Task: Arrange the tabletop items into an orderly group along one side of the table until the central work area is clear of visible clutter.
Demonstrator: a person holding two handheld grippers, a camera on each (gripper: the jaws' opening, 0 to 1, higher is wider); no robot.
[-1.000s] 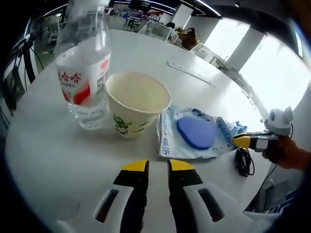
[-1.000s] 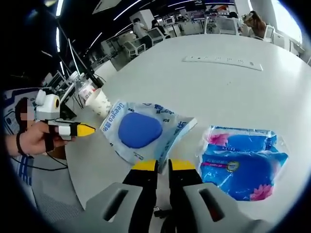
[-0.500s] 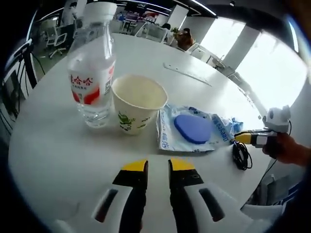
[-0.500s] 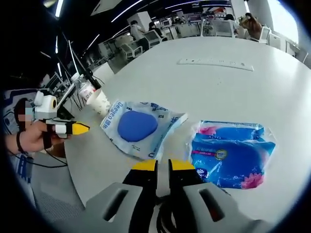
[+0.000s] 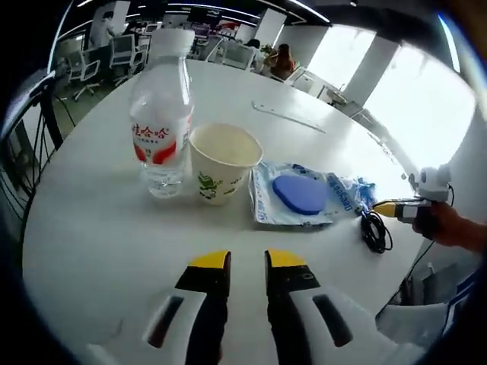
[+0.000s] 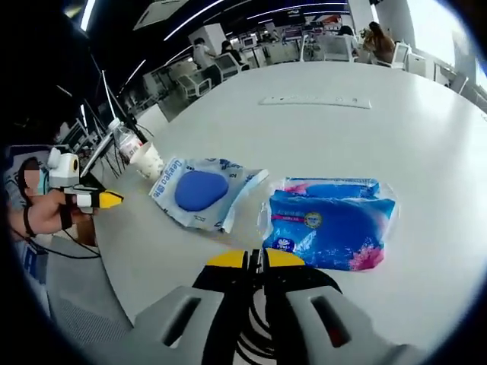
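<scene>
**Both grippers drawn back from a finished-looking row**

Over the last second both cameras have pulled away from the items: in the left gripper view the water bottle [image 5: 162, 114] and paper cup [image 5: 224, 162] have shrunk and slid up the picture, and in the right gripper view the blue tissue pack [image 6: 329, 227] and the pouch with the blue pad [image 6: 199, 191] sit further off than before. That is camera travel; the things themselves lie where they lay.

They form a line near the table's [image 5: 99, 228] edge: bottle, cup just beside it, pouch next to the cup, then the tissue pack beside the pouch. A black cable [image 5: 376, 230] lies coiled by the pouch's far end, and a white strip [image 6: 315, 101] lies alone, well apart, out on the open table. My reading is that the grouping is largely done and the retreat is a step back to check it; the strip and the cable are what may still count as clutter.

The left gripper [image 5: 247, 262] hovers low over bare table in front of the cup, jaws a little apart and holding nothing. The right gripper [image 6: 255, 259] hangs at the table's rim facing the tissue pack, jaws pressed together; black cable loops show beneath them, but whether they pinch it I cannot tell. Each gripper appears small at the edge of the other's view, held in a hand [image 6: 42, 214].
</scene>
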